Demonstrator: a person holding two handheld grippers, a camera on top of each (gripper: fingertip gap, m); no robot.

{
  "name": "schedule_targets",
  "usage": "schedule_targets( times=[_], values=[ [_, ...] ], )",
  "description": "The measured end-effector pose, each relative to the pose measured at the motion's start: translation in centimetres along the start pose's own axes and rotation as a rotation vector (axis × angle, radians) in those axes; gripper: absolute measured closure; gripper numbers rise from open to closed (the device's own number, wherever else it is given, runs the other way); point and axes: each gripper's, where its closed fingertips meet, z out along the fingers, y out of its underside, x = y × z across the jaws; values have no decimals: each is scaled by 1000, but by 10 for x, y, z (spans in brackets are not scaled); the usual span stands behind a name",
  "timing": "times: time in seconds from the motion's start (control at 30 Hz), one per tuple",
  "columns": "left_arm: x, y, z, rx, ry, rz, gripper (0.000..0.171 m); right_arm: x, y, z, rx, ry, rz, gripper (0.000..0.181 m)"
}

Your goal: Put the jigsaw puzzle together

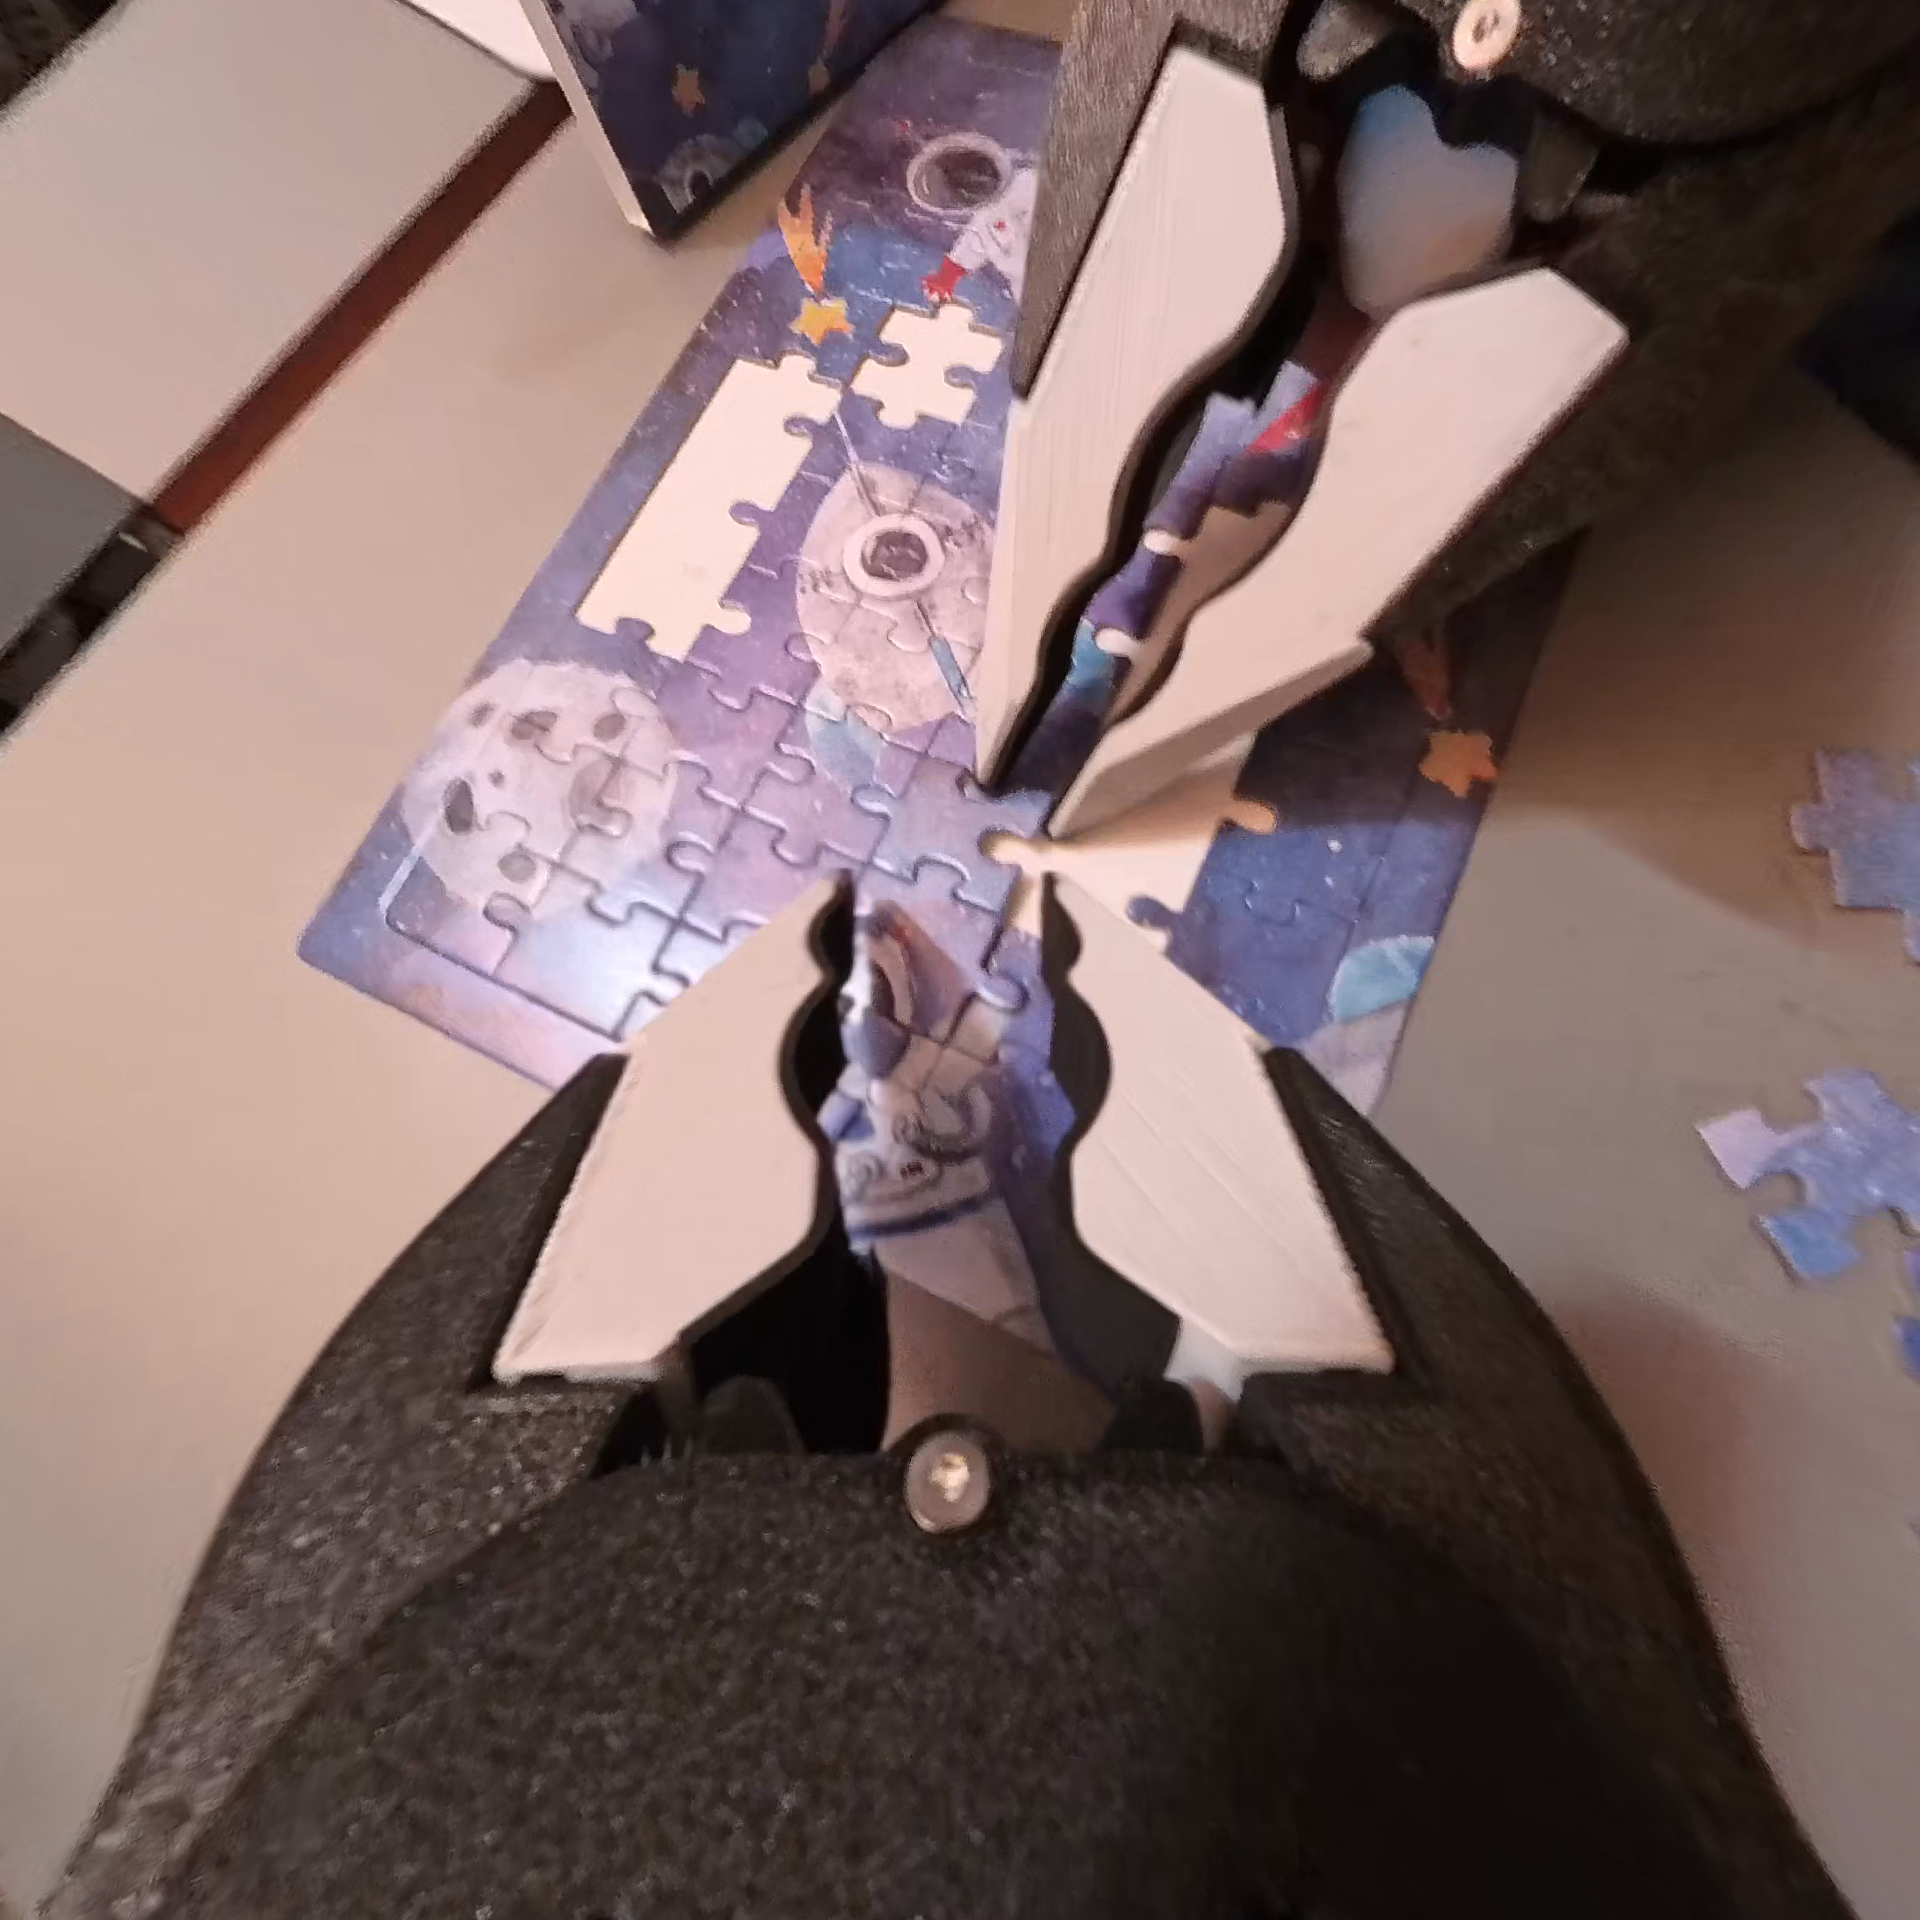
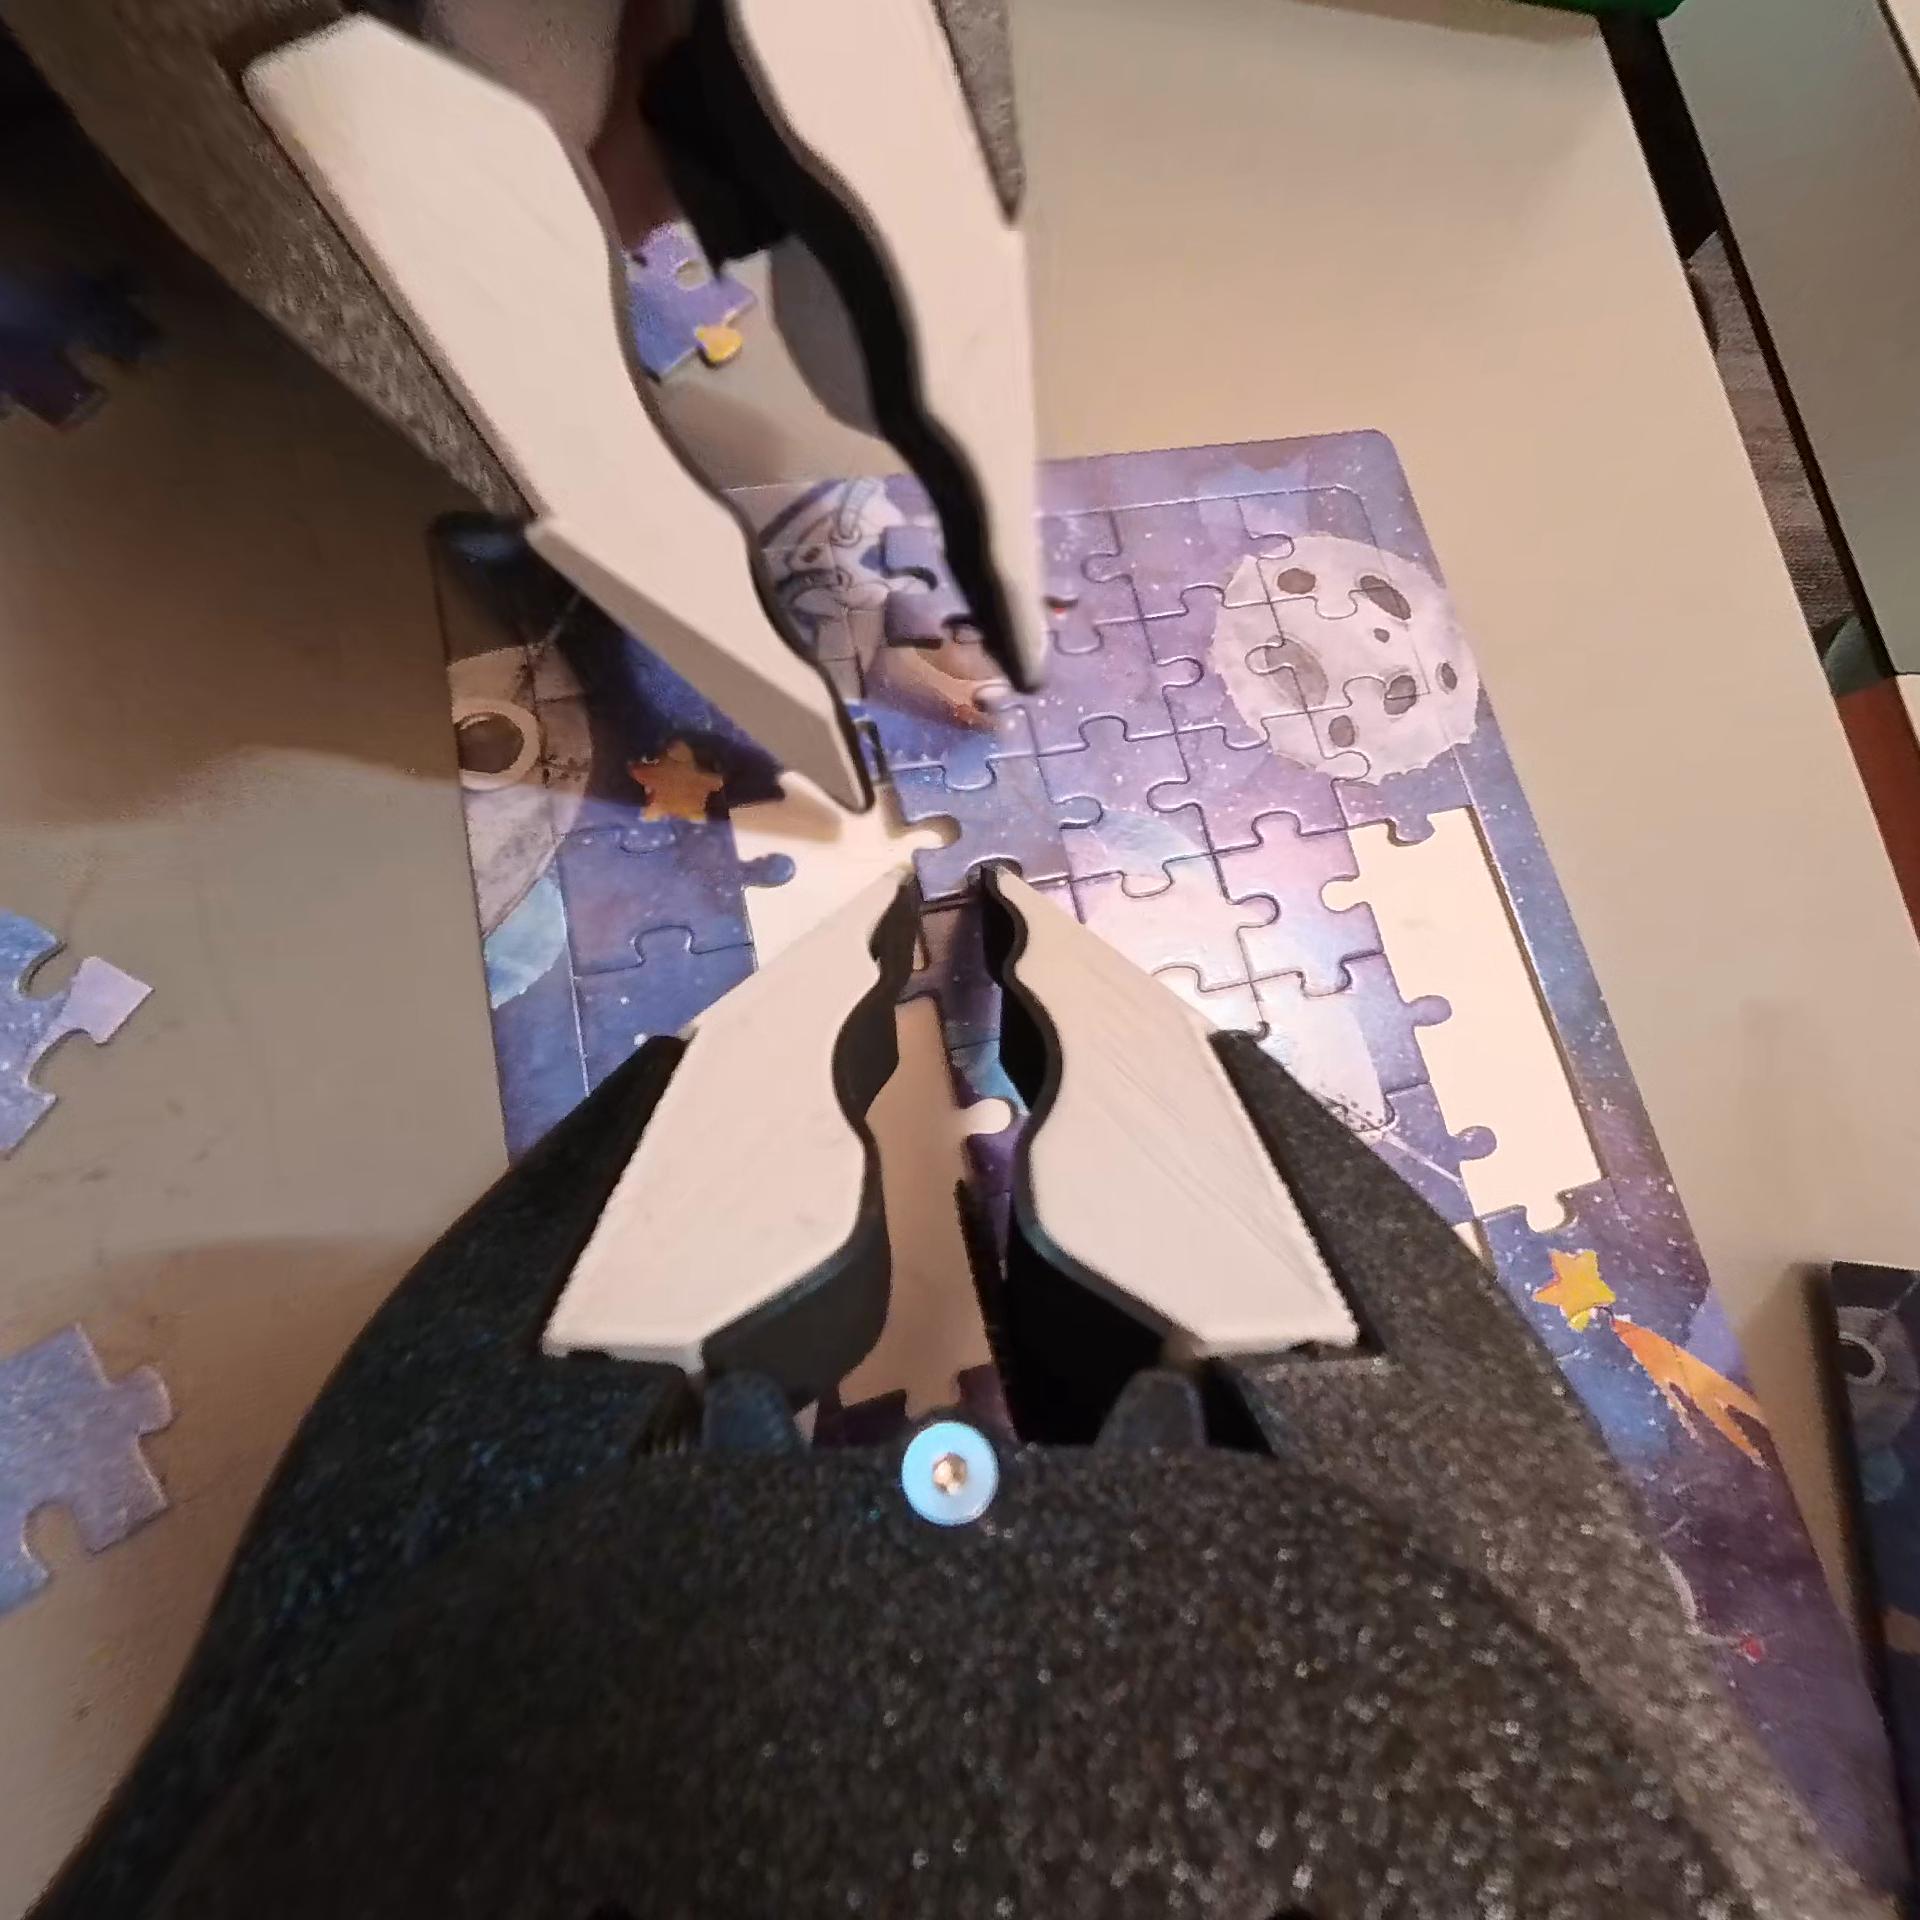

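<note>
Both grippers over jigsaw puzzle (image 1: 644, 831), tips nearly meeting at unfilled gap. Left gripper (image 1: 948, 894) spread, empty. Right gripper (image 2: 945, 883) narrowly parted, empty. Loose pieces (image 1: 1860, 1164) beside.

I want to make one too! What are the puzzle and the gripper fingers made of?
The puzzle looks like printed cardboard: thin, flat, with a slight sheen. The fingers look like matte white plastic, maybe 3D-printed, going by the fine ridges.

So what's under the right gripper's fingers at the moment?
Under the right gripper lies the puzzle board, with joined purple pieces and a bare cream gap beside its tips. The fingers cover how far that gap runs beneath them.
</note>
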Motion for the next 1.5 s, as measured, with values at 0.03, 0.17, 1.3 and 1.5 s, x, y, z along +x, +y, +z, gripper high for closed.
schedule_targets(
  times=[0.03, 0.17, 1.3, 1.5],
  values=[
    [1, 4, -3, -6, 18, -29, 145, 0, 0, 0, -2, -1, 0, 170],
    [-1, 11, -6, -9, 51, -117, 156, 1, -1, 0, -2, 3, 6, 171],
    [-6, 11, 2, -47, 48, -216, 171, 5, -14, -5, 69, -59, 150, 171],
    [-6, 11, 2, -33, 62, -224, 171, 10, -8, -2, 44, -52, 178, 171]
  ],
)
